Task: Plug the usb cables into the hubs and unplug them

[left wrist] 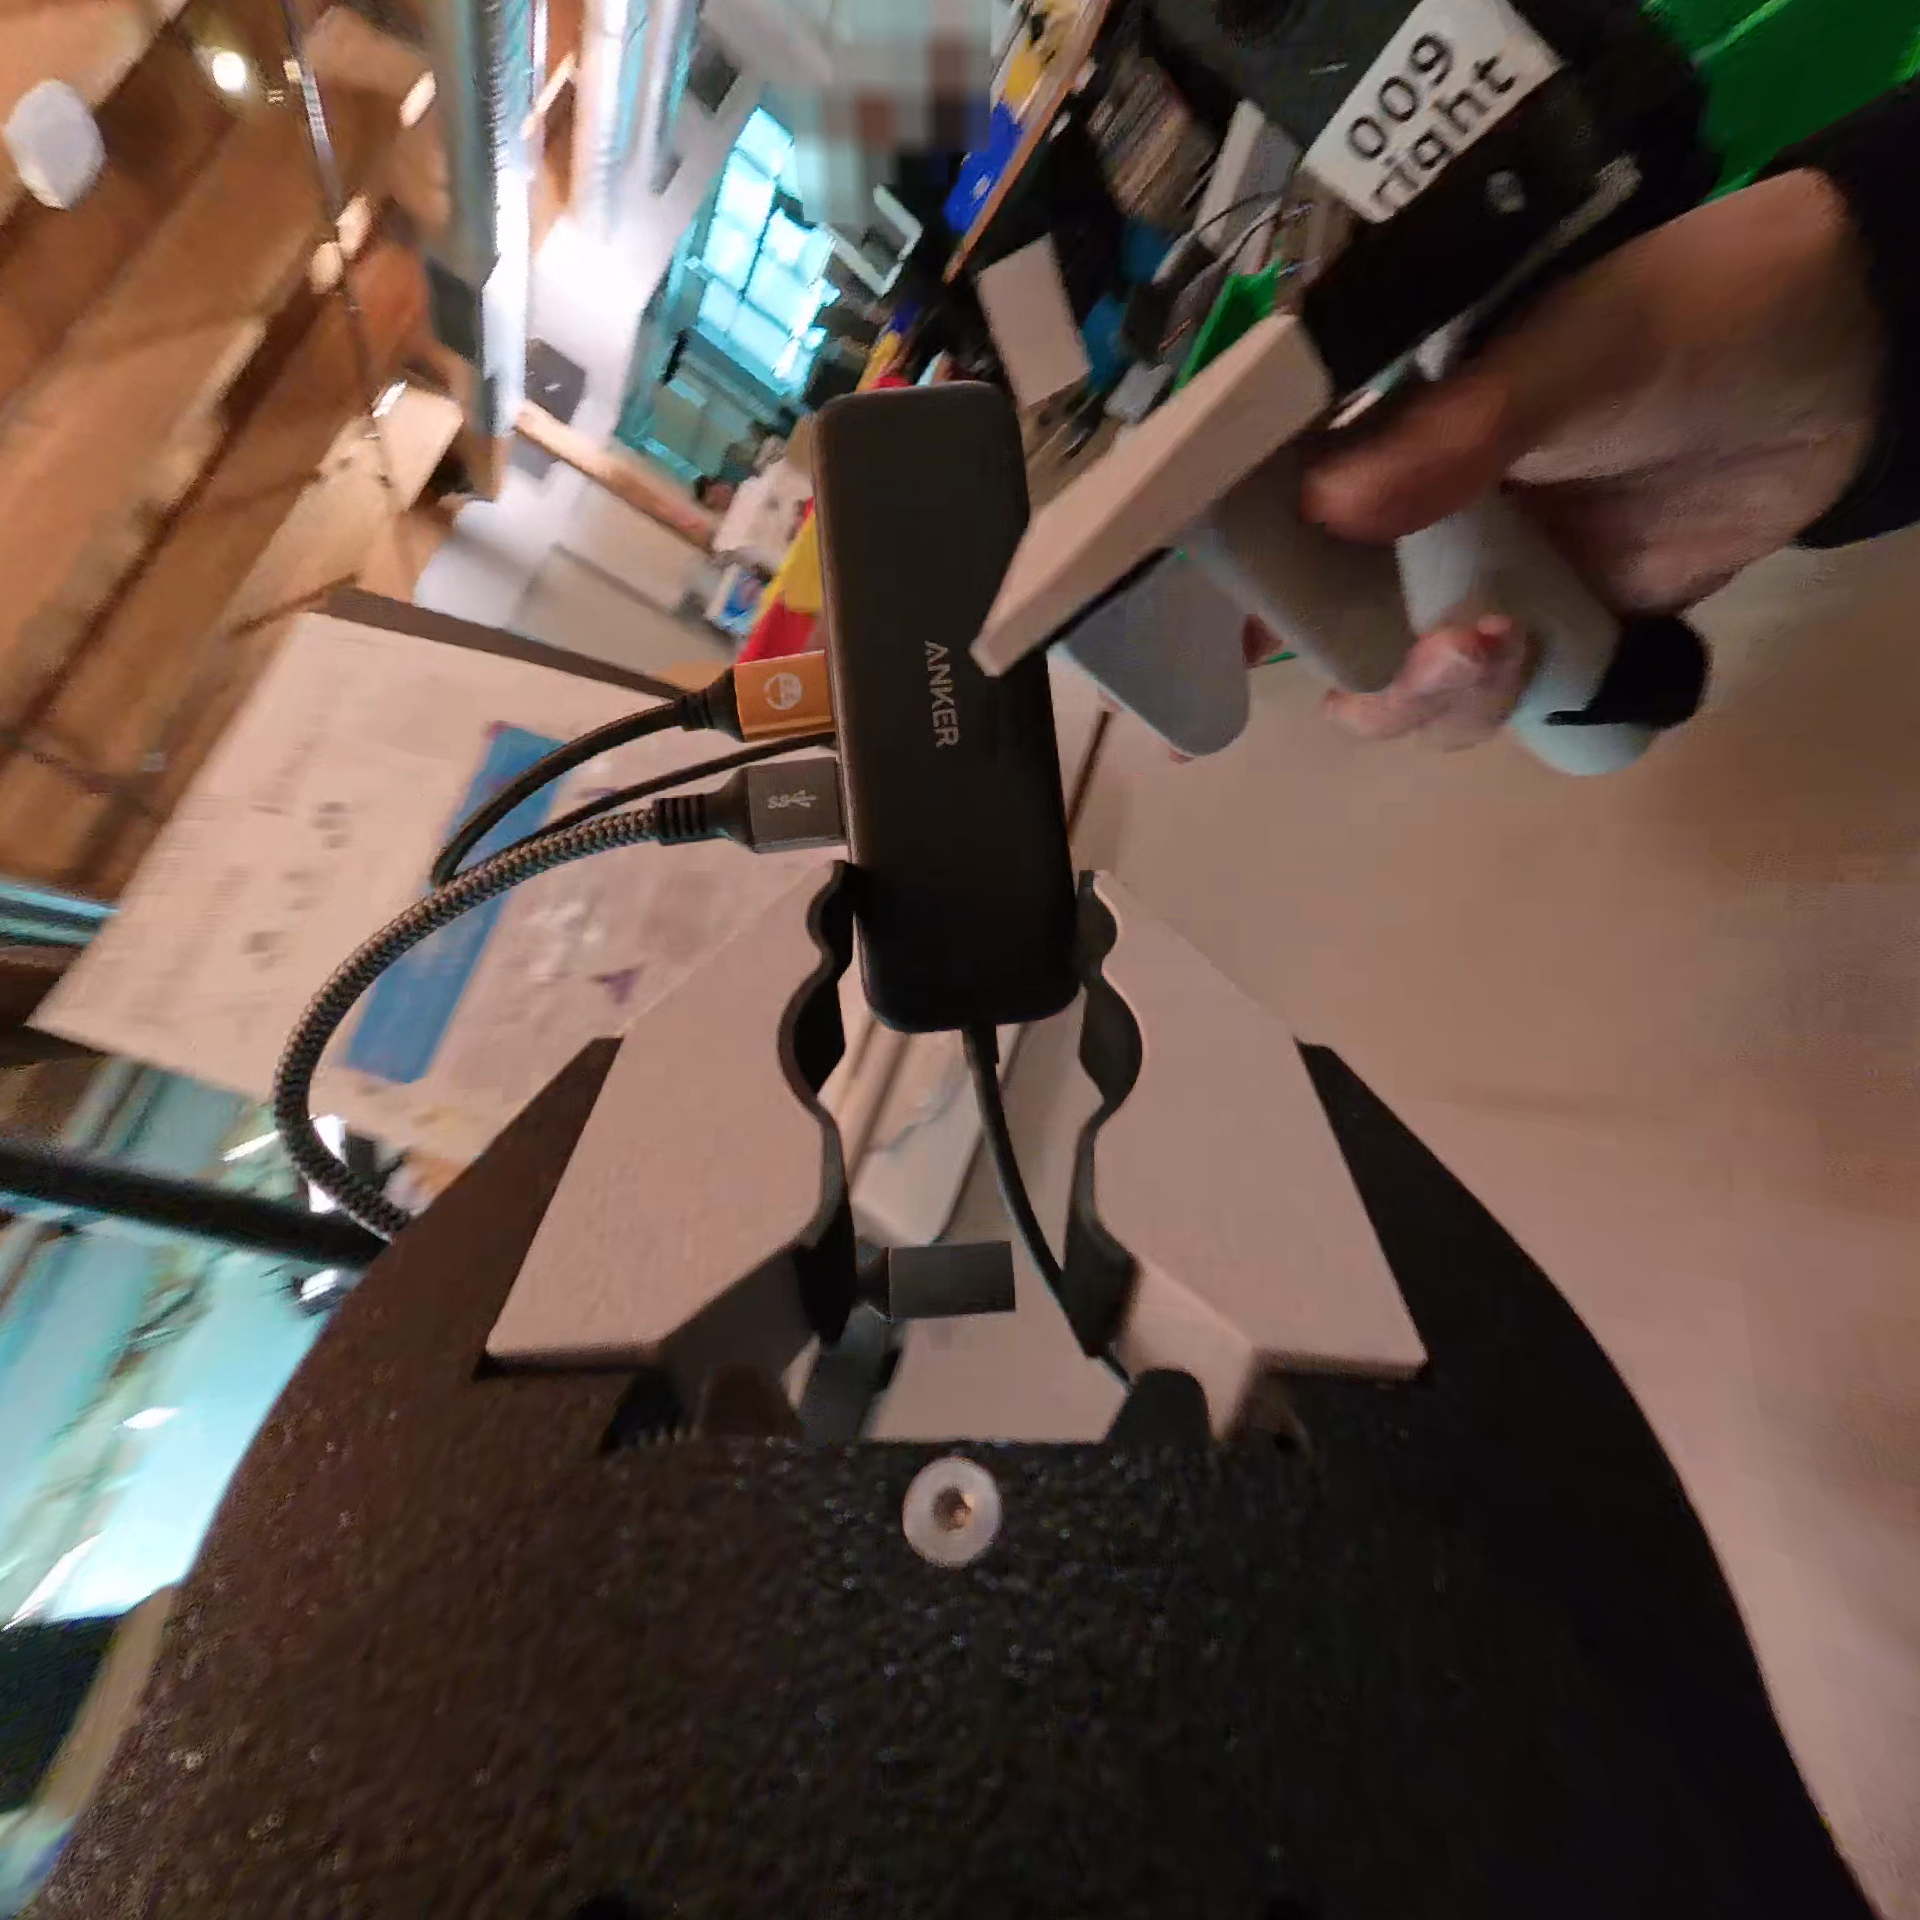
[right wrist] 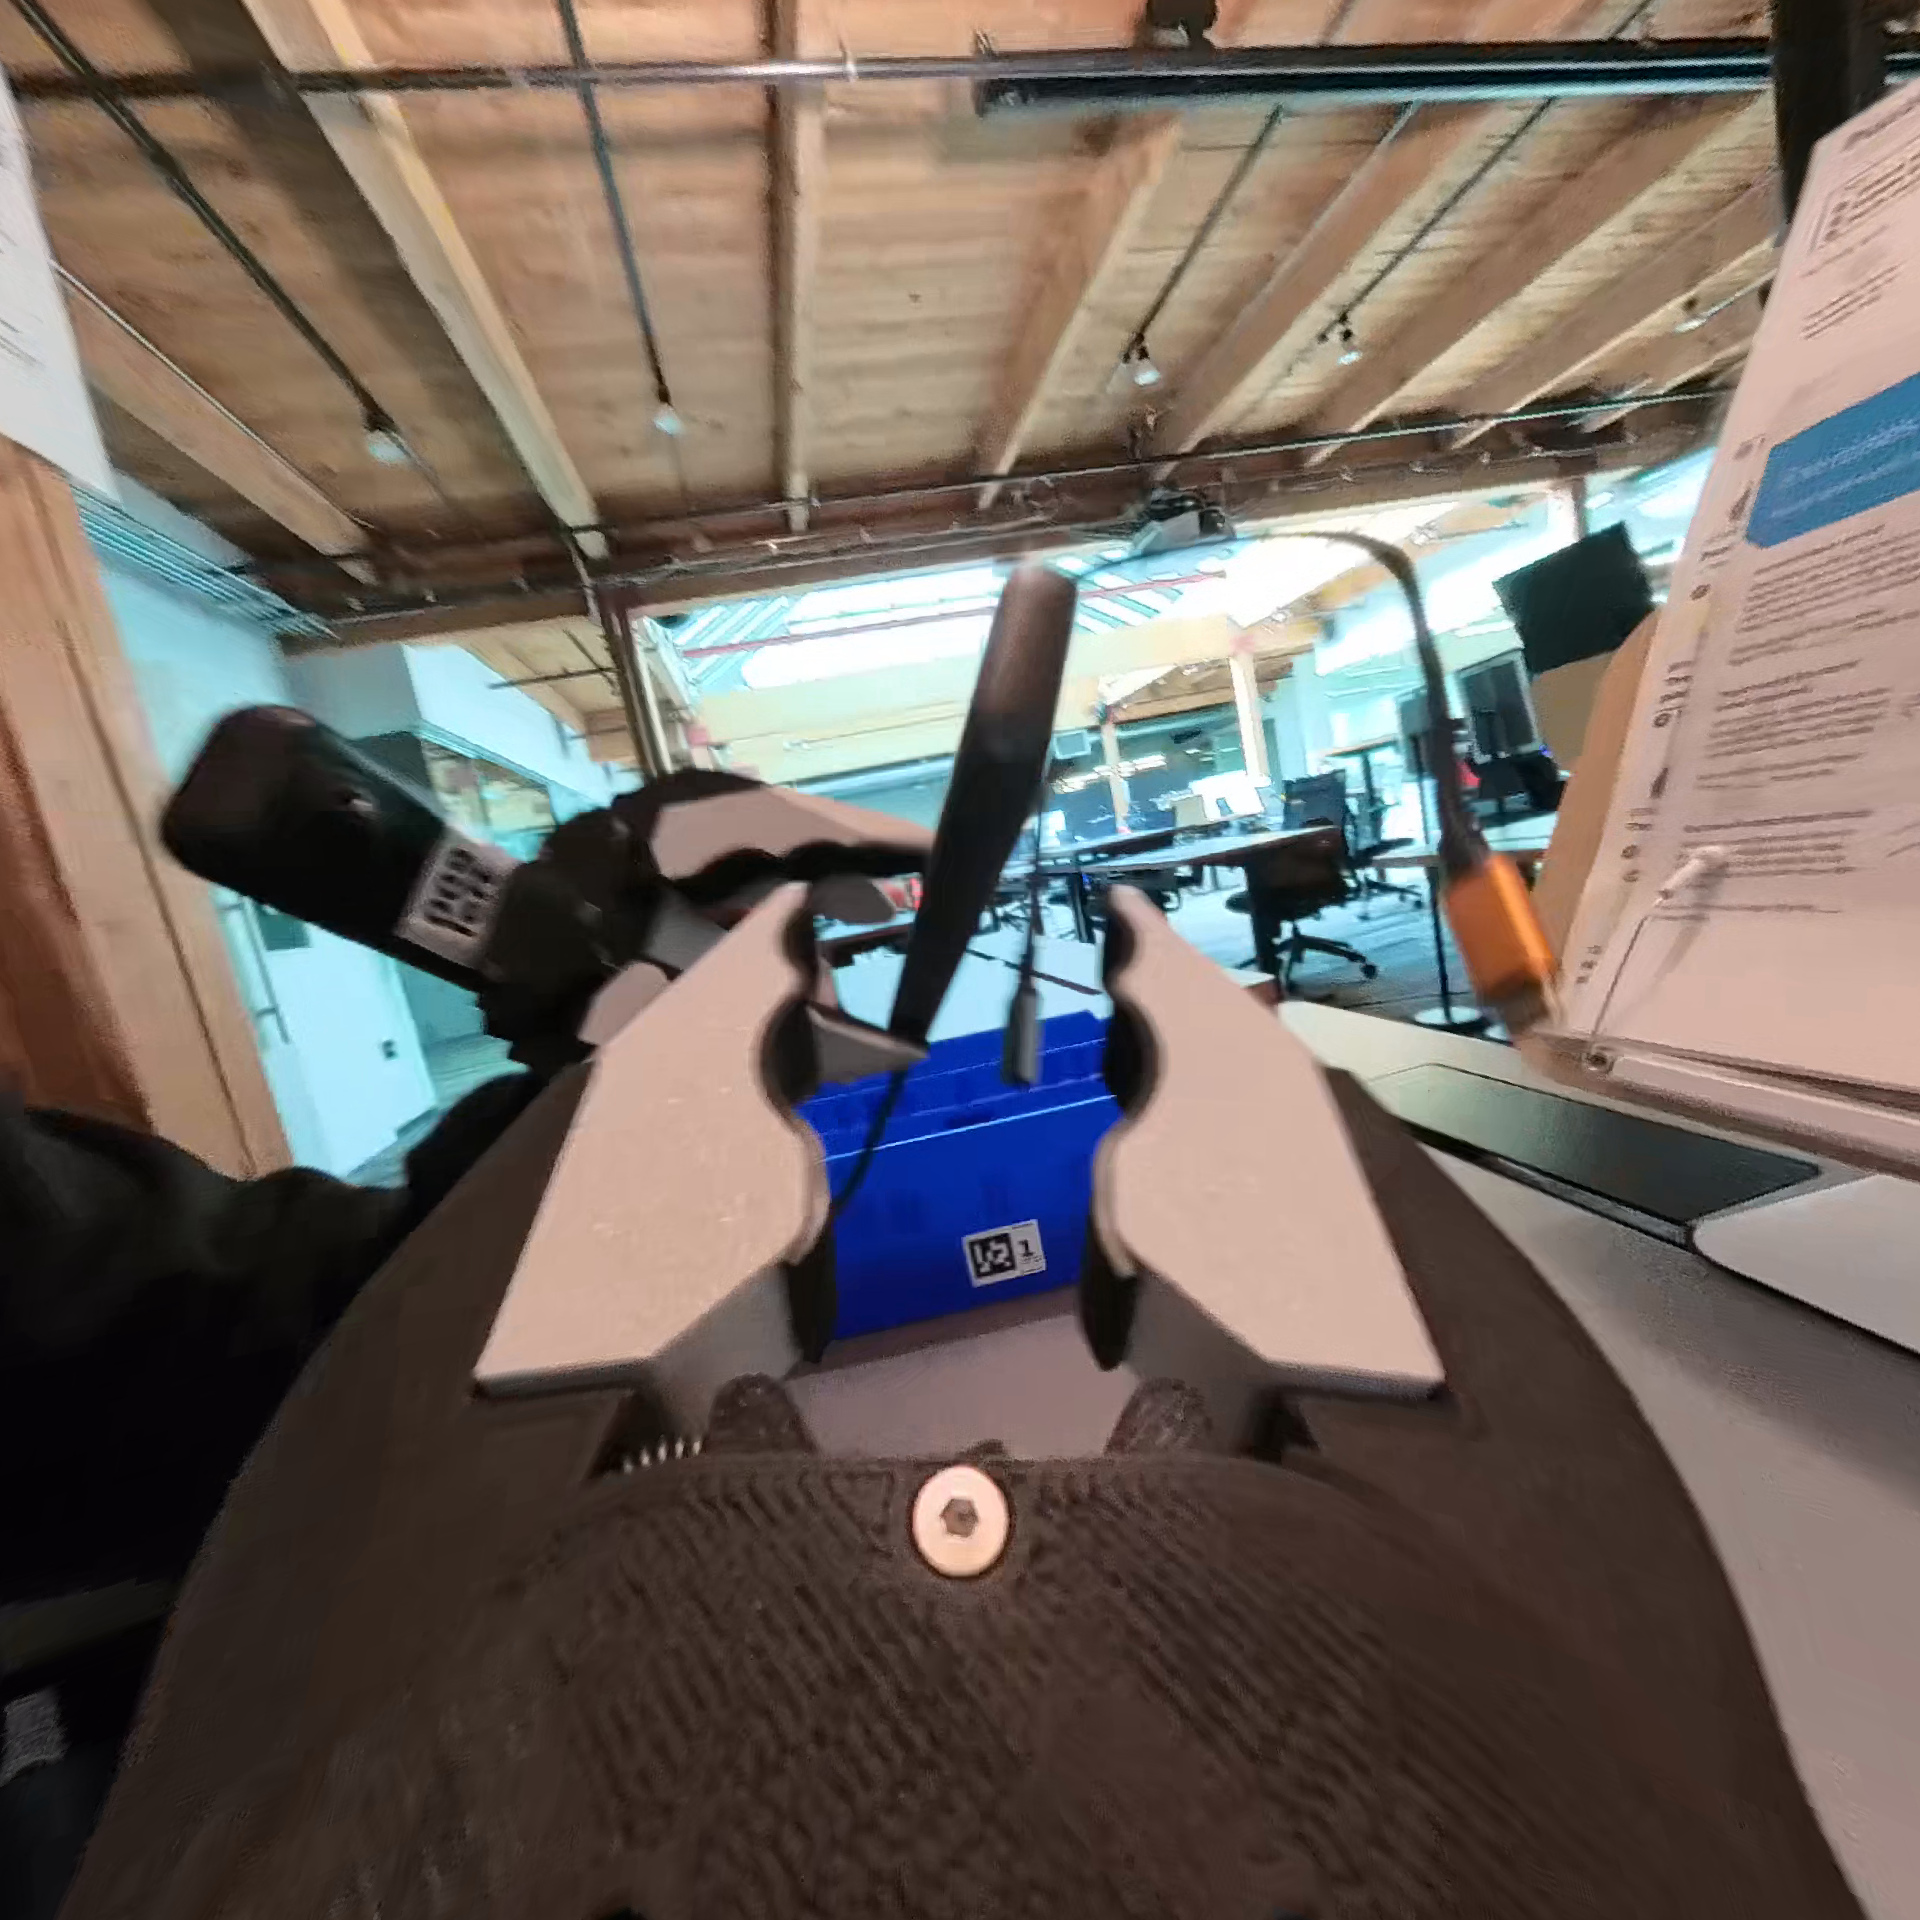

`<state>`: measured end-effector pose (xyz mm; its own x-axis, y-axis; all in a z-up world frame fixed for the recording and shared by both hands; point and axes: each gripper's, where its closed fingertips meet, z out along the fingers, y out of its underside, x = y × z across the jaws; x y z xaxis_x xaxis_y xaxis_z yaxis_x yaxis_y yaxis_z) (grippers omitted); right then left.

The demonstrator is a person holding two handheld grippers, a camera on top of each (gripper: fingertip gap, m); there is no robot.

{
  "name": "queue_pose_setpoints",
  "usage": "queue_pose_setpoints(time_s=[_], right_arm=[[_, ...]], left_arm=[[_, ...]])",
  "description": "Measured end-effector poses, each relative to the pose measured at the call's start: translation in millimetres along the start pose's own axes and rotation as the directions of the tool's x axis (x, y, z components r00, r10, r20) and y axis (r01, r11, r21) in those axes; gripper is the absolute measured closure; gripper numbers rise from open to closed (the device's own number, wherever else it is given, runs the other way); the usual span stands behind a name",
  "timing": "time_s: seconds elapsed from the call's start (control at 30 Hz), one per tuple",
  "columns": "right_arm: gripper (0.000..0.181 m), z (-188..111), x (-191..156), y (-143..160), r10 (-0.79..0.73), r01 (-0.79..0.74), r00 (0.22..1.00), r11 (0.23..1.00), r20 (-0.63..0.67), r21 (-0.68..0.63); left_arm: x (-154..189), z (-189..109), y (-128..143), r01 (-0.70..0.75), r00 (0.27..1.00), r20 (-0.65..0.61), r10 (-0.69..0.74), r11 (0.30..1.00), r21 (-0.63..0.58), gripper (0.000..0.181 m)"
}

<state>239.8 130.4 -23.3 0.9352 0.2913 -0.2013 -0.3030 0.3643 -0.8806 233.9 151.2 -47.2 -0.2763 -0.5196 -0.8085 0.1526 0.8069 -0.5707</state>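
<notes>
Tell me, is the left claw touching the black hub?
Touching. The left wrist view shows the black hub pinched between both fingers of the left claw, pressing its lower sides.

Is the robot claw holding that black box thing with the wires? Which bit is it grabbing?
The left gripper pinches the black hub by its bottom end, where its own cord comes out. The right gripper is open and holds nothing.

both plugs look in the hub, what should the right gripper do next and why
Probably swing the open right gripper round to the orange plug and close on it to pull. The left gripper clamps the hub, both plugs look seated, and the right one holds nothing.
</notes>
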Motion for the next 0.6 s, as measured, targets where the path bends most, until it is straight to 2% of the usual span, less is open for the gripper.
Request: queue_pose_setpoints(time_s=[0.03,0.07,0.17,0.2,0.23,0.3,0.33,0.37,0.43,0.47,0.57,0.6], right_arm=[[0.152,-4.4,1.3,4.5,0.005,-0.005,1.000,1.000,0.003,-0.002],[0.166,-8.2,5.9,10.8,0.003,-0.003,1.000,1.000,-0.013,-0.016],[0.167,-17.4,20.0,29.9,0.057,-0.059,0.998,0.995,-0.027,-0.079],[0.169,-19.1,22.6,33.7,0.065,-0.068,0.997,0.993,-0.034,-0.100],[0.171,-19.3,19.4,34.7,0.015,-0.016,1.000,0.994,-0.011,-0.111],[0.171,-16.3,0.6,33.5,-0.013,0.023,0.995,0.995,0.100,-0.097],[0.171,-13.4,-4.9,33.1,0.003,0.008,0.993,0.996,0.122,-0.088],[0.171,-10.3,-7.2,33.9,-0.006,0.016,0.992,0.997,0.126,-0.078],[0.171,-6.0,-9.5,33.8,-0.015,0.022,0.991,0.998,0.136,-0.053],[0.171,-4.4,-8.4,32.5,-0.006,0.011,0.991,0.999,0.135,-0.037],[0.171,-0.8,-1.4,35.4,-0.001,0.005,0.993,0.999,0.114,-0.031],[0.171,0.7,2.1,38.6,0.017,-0.012,0.995,0.999,0.098,-0.050]], left_arm=[[11.0,5.2,5.1,0.033,0.999,-0.040,-0.031,0.999,0.031,0.141],[18.3,9.6,10.5,0.072,0.996,-0.062,-0.068,0.996,0.056,0.141],[33.1,17.3,21.4,0.162,0.982,-0.119,-0.146,0.977,0.136,0.141],[35.7,18.0,22.7,0.253,0.961,-0.157,-0.229,0.955,0.156,0.145],[36.7,16.7,21.2,0.388,0.912,-0.220,-0.347,0.904,0.179,0.152],[35.9,9.5,15.3,0.654,0.735,-0.389,-0.555,0.731,0.194,0.132],[36.3,4.1,13.3,0.730,0.655,-0.465,-0.595,0.657,0.188,0.132],[36.5,-1.0,12.5,0.760,0.619,-0.509,-0.598,0.620,0.197,0.145],[43.6,-7.2,13.3,0.732,0.648,-0.529,-0.548,0.640,0.235,0.166],[45.3,-5.9,15.8,0.725,0.657,-0.516,-0.550,0.649,0.231,0.165],[49.6,-0.3,26.0,0.757,0.606,-0.518,-0.604,0.637,0.142,0.166],[50.0,1.2,31.1,0.740,0.623,-0.496,-0.605,0.661,0.125,0.166]])
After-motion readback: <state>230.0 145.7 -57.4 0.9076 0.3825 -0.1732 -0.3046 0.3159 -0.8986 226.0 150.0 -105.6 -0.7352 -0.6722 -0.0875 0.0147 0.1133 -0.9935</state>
